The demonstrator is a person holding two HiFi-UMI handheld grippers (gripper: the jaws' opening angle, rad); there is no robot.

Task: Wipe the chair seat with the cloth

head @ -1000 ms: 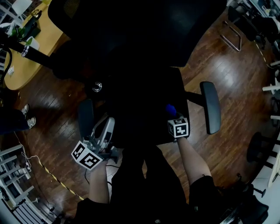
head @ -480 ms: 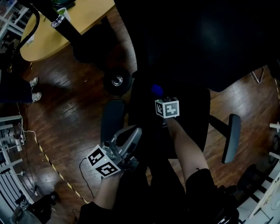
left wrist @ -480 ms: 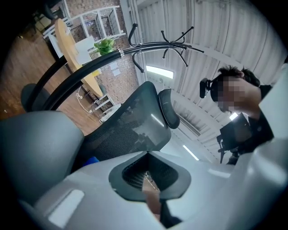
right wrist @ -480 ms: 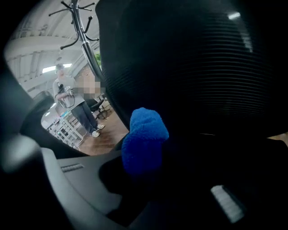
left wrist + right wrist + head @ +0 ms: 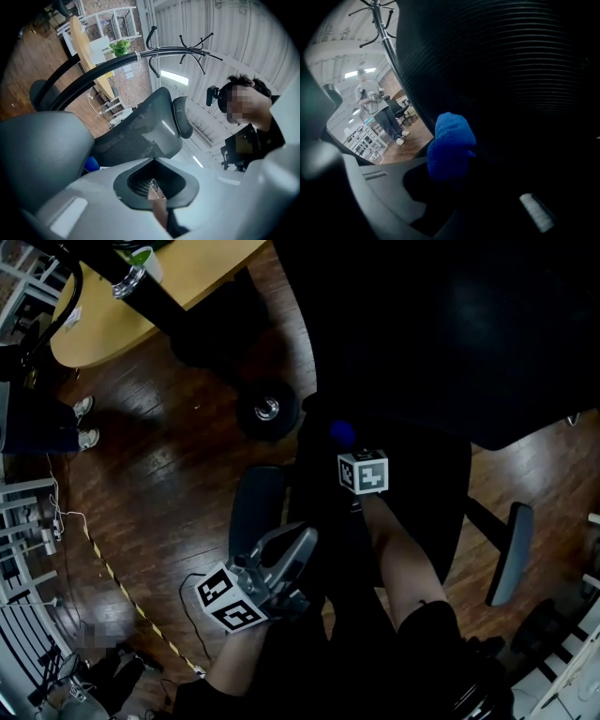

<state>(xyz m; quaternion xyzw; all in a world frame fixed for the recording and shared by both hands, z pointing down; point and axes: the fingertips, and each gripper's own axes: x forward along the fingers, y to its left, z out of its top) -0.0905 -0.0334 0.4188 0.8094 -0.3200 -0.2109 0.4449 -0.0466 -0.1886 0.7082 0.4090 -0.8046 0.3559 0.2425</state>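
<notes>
Left gripper (image 5: 302, 544): held low at the person's left, outside the chair. Its marker cube is nearest the body and its jaws angle up toward the grey padded left armrest (image 5: 254, 512). In the left gripper view the jaws (image 5: 152, 160) meet at a point, closed with nothing between them. That view looks upward past the armrest to the chair's mesh back and headrest (image 5: 180, 117).

Right gripper (image 5: 349, 450): extended forward over the black chair seat (image 5: 422, 498). In the right gripper view its jaws (image 5: 441, 177) are clamped on a bright blue fluffy cloth (image 5: 450, 143), which bulges out above them.

Cloth position: in the head view the blue cloth (image 5: 341, 432) sits over the rear left part of the seat, just beside the lower edge of the black mesh backrest (image 5: 450, 334). Contact with the seat surface cannot be confirmed (the seat is very dark in both views).

Chair: the grey right armrest (image 5: 511, 554) stands out from the seat's far side on a dark bracket.

Surroundings: dark brown wooden plank floor (image 5: 159, 484). A black round part with a bright metal centre (image 5: 267, 409) is on the floor just left of the seat. A yellow-and-black striped tape line (image 5: 127, 601) crosses the floor at lower left. Farther off, a light wooden rounded tabletop (image 5: 122, 306) is at upper left, with a pair of white shoes (image 5: 84, 423) on the floor near its edge.
</notes>
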